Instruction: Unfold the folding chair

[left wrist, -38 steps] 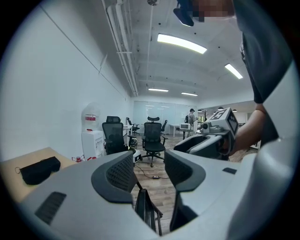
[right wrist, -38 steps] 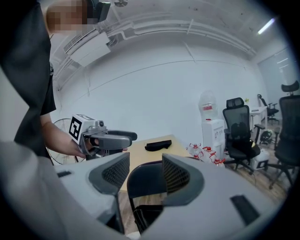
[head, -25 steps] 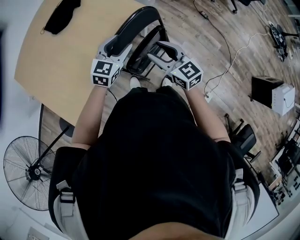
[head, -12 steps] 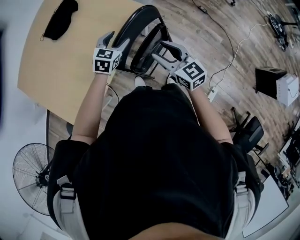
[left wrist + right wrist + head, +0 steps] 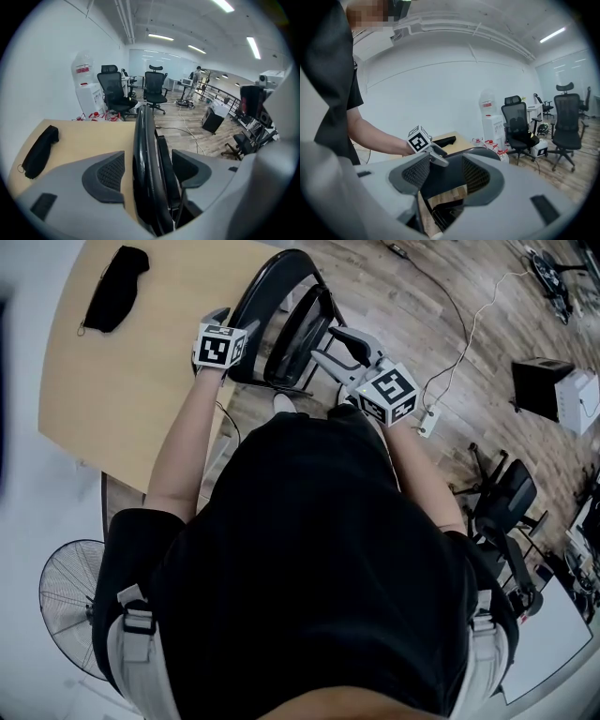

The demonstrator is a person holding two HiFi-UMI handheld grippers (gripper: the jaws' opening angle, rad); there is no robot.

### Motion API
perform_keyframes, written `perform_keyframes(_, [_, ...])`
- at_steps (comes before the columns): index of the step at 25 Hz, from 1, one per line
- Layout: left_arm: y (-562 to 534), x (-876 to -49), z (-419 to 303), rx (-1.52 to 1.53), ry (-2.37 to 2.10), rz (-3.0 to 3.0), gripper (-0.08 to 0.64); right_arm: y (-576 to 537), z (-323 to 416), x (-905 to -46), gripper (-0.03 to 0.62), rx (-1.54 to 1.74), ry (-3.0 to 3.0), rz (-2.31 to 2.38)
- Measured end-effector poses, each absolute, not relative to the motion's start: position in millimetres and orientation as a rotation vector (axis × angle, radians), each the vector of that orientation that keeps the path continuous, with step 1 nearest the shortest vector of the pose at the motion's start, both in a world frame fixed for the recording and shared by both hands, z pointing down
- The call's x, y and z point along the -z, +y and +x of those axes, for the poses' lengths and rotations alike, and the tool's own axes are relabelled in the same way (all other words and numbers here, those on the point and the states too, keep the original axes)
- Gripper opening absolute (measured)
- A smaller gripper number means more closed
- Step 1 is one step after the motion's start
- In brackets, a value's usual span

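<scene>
The black folding chair [image 5: 281,287] stands folded beside the wooden table [image 5: 122,381]. My left gripper [image 5: 234,324] is over the chair's curved back frame [image 5: 143,140]. Its jaws are opening, and in the left gripper view [image 5: 147,161] the frame runs between the pads with a gap on each side. My right gripper [image 5: 330,346] is on the chair's right side, shut on the edge of the dark seat panel [image 5: 440,185], which fills the space between its pads [image 5: 477,174]. The left gripper's marker cube [image 5: 419,139] shows beyond it.
A black pouch [image 5: 112,287] lies on the table's far side. A standing fan [image 5: 70,606] is at the lower left. On the wooden floor to the right are a cable with a power strip [image 5: 427,423], an office chair [image 5: 502,502] and a black box [image 5: 544,385].
My left gripper has moved up the picture and down onto the chair's back frame, and its jaws have spread. The right gripper has stayed on the seat.
</scene>
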State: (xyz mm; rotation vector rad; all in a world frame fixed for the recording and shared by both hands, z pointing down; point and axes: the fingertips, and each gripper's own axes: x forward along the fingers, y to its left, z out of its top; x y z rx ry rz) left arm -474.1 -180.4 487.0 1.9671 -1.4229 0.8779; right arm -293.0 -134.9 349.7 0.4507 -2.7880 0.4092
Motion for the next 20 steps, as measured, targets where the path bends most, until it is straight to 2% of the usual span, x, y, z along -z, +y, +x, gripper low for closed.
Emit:
perform_keyframes(9, [-191, -522, -477, -0.928, -1.328, 1.904, 0.291, -132, -289, -356, 0.213, -0.446, -2.773, 0.53])
perform_keyframes(10, [-192, -523, -477, -0.938, -1.321, 1.901, 0.282, -131, -288, -356, 0.213, -0.449, -2.772, 0.536])
perform_keyframes(14, [-192, -526, -477, -0.939, -1.292, 1.894, 0.149, -130, -291, -357, 0.213, -0.458, -2.766, 0.559])
perform_keyframes(20, [-189, -528, -481, -0.886, -1.299, 1.824, 0.118, -124, -296, -364, 0.213, -0.472, -2.749, 0.582])
